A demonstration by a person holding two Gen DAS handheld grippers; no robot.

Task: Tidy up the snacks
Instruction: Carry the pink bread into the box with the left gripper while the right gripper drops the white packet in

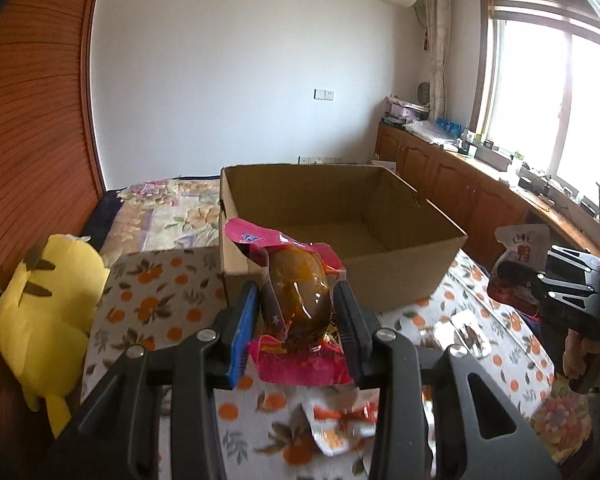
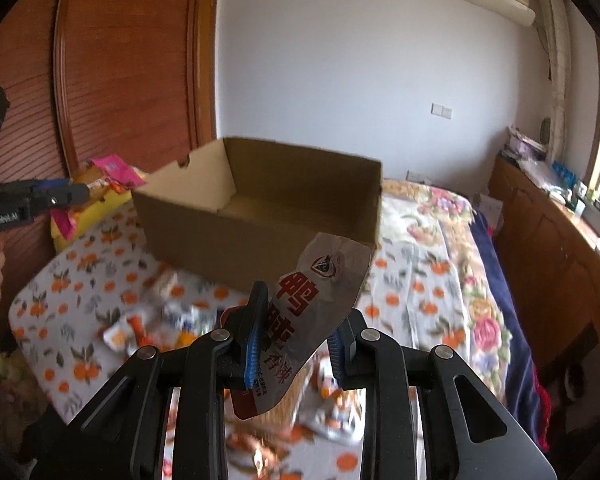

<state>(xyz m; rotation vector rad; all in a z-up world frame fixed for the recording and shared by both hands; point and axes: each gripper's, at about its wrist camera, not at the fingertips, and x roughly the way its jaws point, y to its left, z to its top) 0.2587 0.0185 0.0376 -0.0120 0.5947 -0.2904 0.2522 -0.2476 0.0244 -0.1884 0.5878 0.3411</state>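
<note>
Both grippers lifted over the bed, each pinching a snack packet near the open cardboard box (image 1: 340, 224).

Left gripper (image 1: 296, 320) clamped on a pink packet (image 1: 296, 300) with a glossy brown snack showing through its clear window, held just before the box's near corner. Right gripper (image 2: 296, 340) closed on a grey pouch (image 2: 316, 304) printed with red characters, held above the orange-patterned cloth (image 2: 80, 264). More packets (image 2: 172, 320) scattered on the cloth below, blurred. Yellow plush toy (image 1: 48, 312) at the bed's left edge.
</note>
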